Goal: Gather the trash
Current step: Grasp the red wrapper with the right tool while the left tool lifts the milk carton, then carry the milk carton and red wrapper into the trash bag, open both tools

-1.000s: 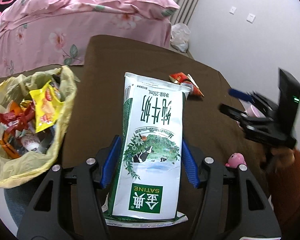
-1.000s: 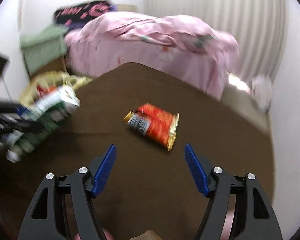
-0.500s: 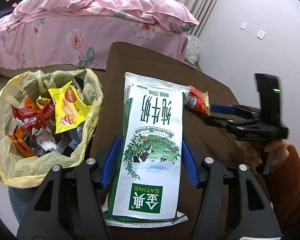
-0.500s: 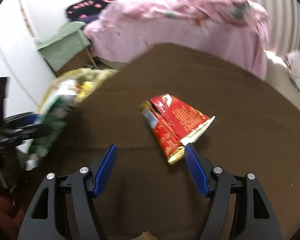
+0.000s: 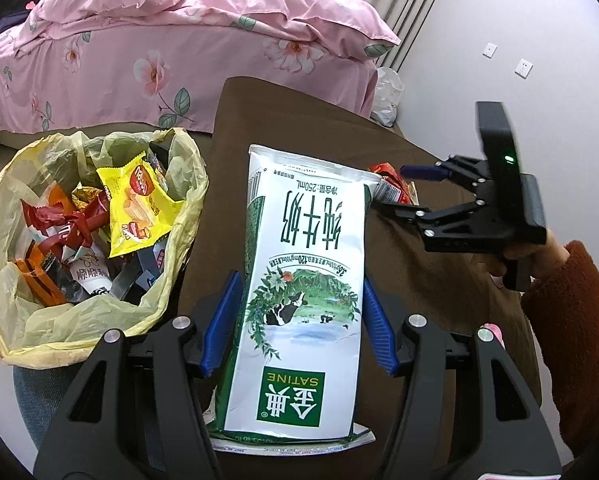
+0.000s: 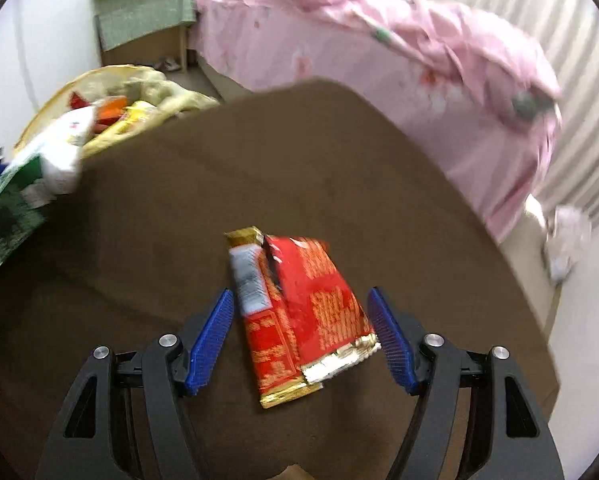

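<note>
Gripping a flattened green-and-white milk carton [image 5: 303,292], the left gripper [image 5: 299,324] has both blue pads pressed on the carton's long edges, carton pointing away from the cam w/ its printed face up, held over the brown table [image 5: 283,120]. Just left of the carton, beside the table edge, sits the trash bin w/ a yellow bag liner [image 5: 179,216], already full of wrappers incl. a yellow snack pack [image 5: 135,204] on top. The right gripper [image 6: 301,340] is tipped down over the table w/ its jaws apart; they've just been closing in, w/ a red-and-gold snack wrapper [image 6: 299,316] lying between them on the tabletop. Its right pad is about at the wrapper's gold crimped end, left pad is clear of it, so no grip yet. In the left cam the same right gripper [image 5: 403,192] shows at the far side, held by a hand [image 5: 531,252] in a rust-coloured sleeve [image 5: 571,320], fingers reaching toward the red wrapper [image 5: 391,184] peeking past the carton's top corner. Behind the table: a bed w/ a pink floral duvet [image 5: 187,40], and a white plastic bag [image 5: 387,96] on the floor by the wall. Right cam is motion-blurred, so fine detail there is unclear.
</note>
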The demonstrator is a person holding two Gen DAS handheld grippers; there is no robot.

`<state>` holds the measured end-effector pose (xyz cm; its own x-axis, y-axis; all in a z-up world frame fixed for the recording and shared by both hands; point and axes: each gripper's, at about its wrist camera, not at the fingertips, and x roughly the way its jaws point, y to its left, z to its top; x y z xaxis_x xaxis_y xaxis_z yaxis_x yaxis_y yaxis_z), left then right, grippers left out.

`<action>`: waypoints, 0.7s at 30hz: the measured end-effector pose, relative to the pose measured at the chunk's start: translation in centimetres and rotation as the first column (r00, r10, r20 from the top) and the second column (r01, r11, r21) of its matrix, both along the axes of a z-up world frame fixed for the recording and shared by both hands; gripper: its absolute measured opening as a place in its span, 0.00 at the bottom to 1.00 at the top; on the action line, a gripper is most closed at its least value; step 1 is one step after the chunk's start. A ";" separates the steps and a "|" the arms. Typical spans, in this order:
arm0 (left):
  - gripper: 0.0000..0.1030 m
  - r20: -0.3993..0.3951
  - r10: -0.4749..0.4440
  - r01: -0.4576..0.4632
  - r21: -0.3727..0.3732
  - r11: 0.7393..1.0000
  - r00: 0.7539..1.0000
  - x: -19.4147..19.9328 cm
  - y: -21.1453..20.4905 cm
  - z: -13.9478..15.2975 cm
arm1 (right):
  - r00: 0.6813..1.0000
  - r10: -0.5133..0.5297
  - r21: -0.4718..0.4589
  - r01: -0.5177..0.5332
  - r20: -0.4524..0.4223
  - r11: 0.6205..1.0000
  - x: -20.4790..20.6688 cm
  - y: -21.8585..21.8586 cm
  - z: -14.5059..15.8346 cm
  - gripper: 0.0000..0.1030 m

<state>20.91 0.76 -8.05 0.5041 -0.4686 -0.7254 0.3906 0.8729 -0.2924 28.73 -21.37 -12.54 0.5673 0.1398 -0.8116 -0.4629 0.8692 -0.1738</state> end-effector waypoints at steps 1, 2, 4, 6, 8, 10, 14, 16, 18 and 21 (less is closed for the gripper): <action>0.53 -0.001 0.000 0.000 -0.002 1.000 1.000 0.0 0.0 0.0 | 1.000 -0.025 0.037 0.025 -0.004 0.999 -0.1 -0.5 0.0 0.54; 0.53 -0.001 0.000 0.000 -0.006 1.000 1.000 0.0 0.1 0.0 | 0.999 -0.053 0.074 0.054 -0.004 0.996 -0.4 -0.9 0.2 0.42; 0.53 0.001 0.004 -0.004 -0.011 1.000 1.000 0.1 0.3 0.0 | 0.995 -0.104 0.110 0.104 -0.001 0.988 -1.1 -1.2 0.6 0.30; 0.53 0.008 0.009 -0.008 -0.017 1.000 1.000 0.1 0.5 0.1 | 0.991 -0.133 0.139 0.128 0.028 0.982 -1.9 -1.0 1.6 0.24; 0.53 0.019 0.016 -0.016 -0.020 1.000 1.000 0.0 0.7 0.3 | 0.988 -0.144 0.193 0.132 0.048 0.972 -2.8 -0.6 3.0 0.24; 0.53 0.027 0.025 -0.025 -0.021 0.999 0.999 0.0 1.1 0.5 | 0.988 -0.132 0.227 0.112 0.075 0.967 -3.2 0.2 4.3 0.24; 0.53 0.066 0.066 -0.065 -0.024 0.998 0.996 0.2 2.4 1.5 | 0.990 -0.082 0.241 0.052 0.116 0.969 -3.4 3.0 6.5 0.24; 0.53 0.126 0.118 -0.117 -0.021 0.993 0.985 0.5 3.8 2.6 | 0.989 -0.059 0.250 0.025 0.132 0.968 -3.5 4.4 7.4 0.24; 0.53 0.207 0.211 -0.210 -0.028 0.977 0.955 1.1 5.8 3.8 | 0.990 -0.044 0.281 0.005 0.132 0.960 -3.4 5.6 8.1 0.24; 0.53 0.320 0.392 -0.390 -0.072 0.918 0.863 2.2 9.4 4.7 | 0.991 -0.034 0.324 -0.010 0.130 0.946 -2.4 7.3 8.5 0.24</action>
